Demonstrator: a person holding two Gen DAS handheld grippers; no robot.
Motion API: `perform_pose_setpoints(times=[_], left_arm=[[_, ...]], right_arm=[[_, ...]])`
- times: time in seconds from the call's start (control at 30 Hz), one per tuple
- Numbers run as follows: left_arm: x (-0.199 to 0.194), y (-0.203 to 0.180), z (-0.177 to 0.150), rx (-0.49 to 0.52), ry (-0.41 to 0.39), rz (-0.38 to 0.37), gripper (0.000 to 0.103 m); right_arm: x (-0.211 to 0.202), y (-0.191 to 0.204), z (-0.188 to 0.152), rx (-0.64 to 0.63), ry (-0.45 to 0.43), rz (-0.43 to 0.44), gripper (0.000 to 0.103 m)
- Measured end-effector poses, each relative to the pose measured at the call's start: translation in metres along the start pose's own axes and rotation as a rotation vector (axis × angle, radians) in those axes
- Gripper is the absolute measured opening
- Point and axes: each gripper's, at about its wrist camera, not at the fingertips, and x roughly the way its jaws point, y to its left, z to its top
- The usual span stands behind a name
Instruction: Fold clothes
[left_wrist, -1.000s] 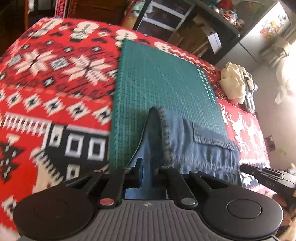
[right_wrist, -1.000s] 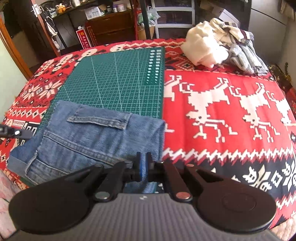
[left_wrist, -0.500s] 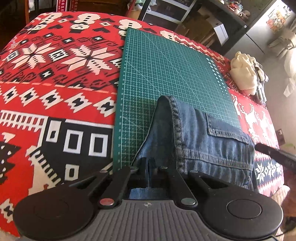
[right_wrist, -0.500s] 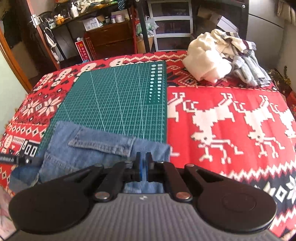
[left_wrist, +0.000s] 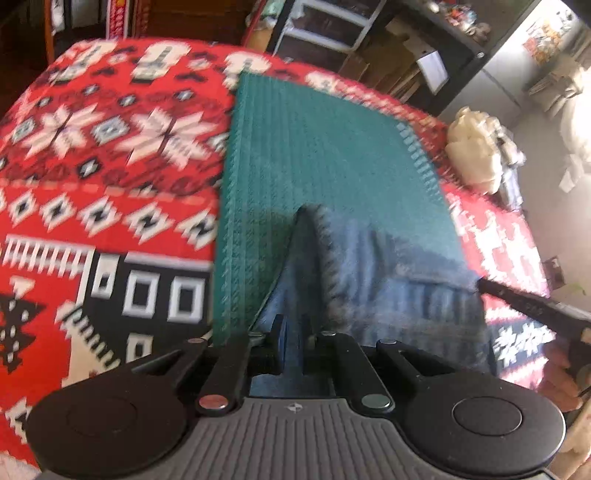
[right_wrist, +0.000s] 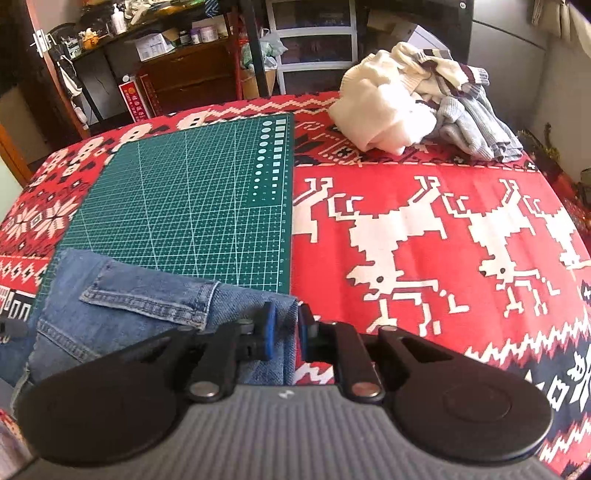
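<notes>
Folded blue jeans (right_wrist: 129, 317) lie on the near end of a green cutting mat (right_wrist: 184, 199), pocket flap up. My right gripper (right_wrist: 284, 328) stands open, its blue pads either side of the jeans' right edge with a gap showing. In the blurred left wrist view, the jeans (left_wrist: 388, 288) rise in a fold to my left gripper (left_wrist: 293, 336), which is shut on the denim at their left edge. The right gripper's black finger (left_wrist: 535, 306) shows at the jeans' far side, with a hand (left_wrist: 561, 384) behind it.
A red patterned cloth (right_wrist: 424, 229) covers the table. A pile of cream and grey clothes (right_wrist: 388, 110) sits at the back right corner. Shelves and drawers (right_wrist: 314, 40) stand beyond the table's far edge.
The right gripper's fingers have parted and let go of the jeans' edge. The left gripper still holds the denim and is moving, blurring its view.
</notes>
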Motion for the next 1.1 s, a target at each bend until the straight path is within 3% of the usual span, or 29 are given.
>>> perform_pose_setpoints(times=[0.1, 0.23, 0.4, 0.57, 0.77, 0.9, 1.1], left_arm=[[-0.004, -0.013, 0.016, 0.015, -0.038, -0.056, 0.004], [0.016, -0.036, 0.034, 0.055, -0.043, -0.063, 0.004], [0.052, -0.042, 0.049, 0.083, -0.029, 0.035, 0.004], [0.063, -0.028, 0.059, 0.069, -0.027, 0.019, 0.003], [0.061, -0.015, 0.083, 0.01, -0.051, 0.076, 0.003], [0.04, 0.003, 0.085, -0.055, -0.059, -0.002, 0.003], [0.035, 0.017, 0.071, -0.148, 0.009, -0.151, 0.003]], right_arm=[[-0.013, 0.006, 0.002, -0.018, -0.022, 0.028, 0.013], [-0.019, 0.02, 0.0, -0.032, -0.034, 0.066, 0.013], [-0.007, 0.035, -0.004, -0.054, -0.004, 0.068, 0.013], [0.0, 0.031, -0.015, -0.033, 0.032, 0.097, 0.013], [0.0, 0.025, -0.017, -0.009, 0.036, 0.112, 0.012], [0.0, 0.025, -0.017, -0.007, 0.037, 0.111, 0.013], [0.001, 0.022, -0.014, 0.017, 0.046, 0.119, 0.013]])
